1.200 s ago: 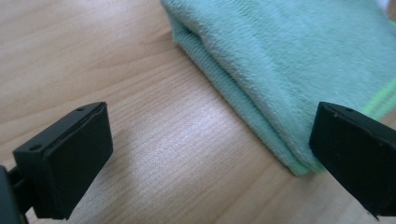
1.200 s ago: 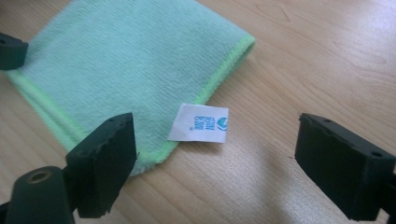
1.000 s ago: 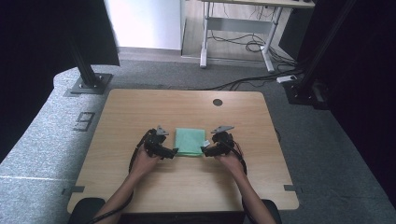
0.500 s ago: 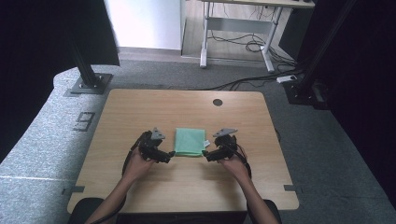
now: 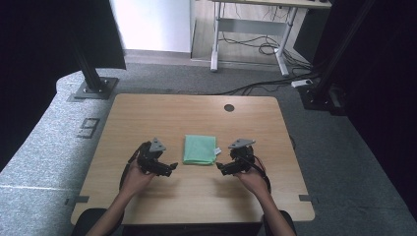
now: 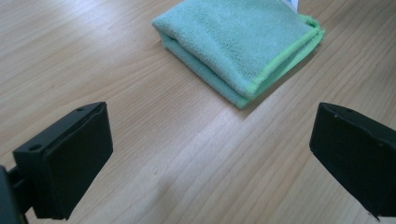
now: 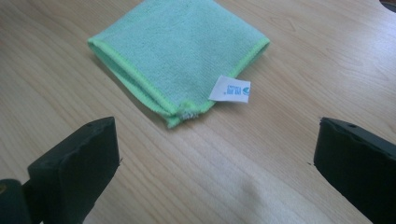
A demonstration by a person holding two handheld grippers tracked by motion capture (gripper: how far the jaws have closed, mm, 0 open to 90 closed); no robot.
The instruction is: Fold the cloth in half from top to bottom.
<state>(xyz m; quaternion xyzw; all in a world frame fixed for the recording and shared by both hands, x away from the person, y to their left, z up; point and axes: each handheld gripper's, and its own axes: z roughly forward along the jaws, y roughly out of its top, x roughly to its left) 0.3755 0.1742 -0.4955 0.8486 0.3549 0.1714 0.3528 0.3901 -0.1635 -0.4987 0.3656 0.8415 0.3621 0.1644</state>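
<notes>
**A:** Between the two grippers, on the wooden table, lies the green cloth, folded into a thick, nearly square pad. Everything else I'd place from it.

**B:** Which way does it lie from each set of jaws?

**A:** Ahead and slightly inward for both. The left gripper sits just to the cloth's left, near its closest corner, jaws spread wide with nothing between them. The right gripper mirrors it on the cloth's right, jaws just as wide and also empty; they have just been opening.

**B:** Which is nearer?

**A:** About even, I'd say; neither touches it. In the left gripper view the cloth shows its stacked folded edges toward the jaws. In the right gripper view the cloth points a stitched corner at the jaws, with a small white label just beside that corner.

**B:** Long axis?

**A:** Hardly one; it runs slightly longer away from the person.

**B:** Texture?

**A:** Soft looped microfibre with a brighter green hem, on smooth pale wood grain. It looks limp; a pinch would probably lift only the upper layers.
</notes>
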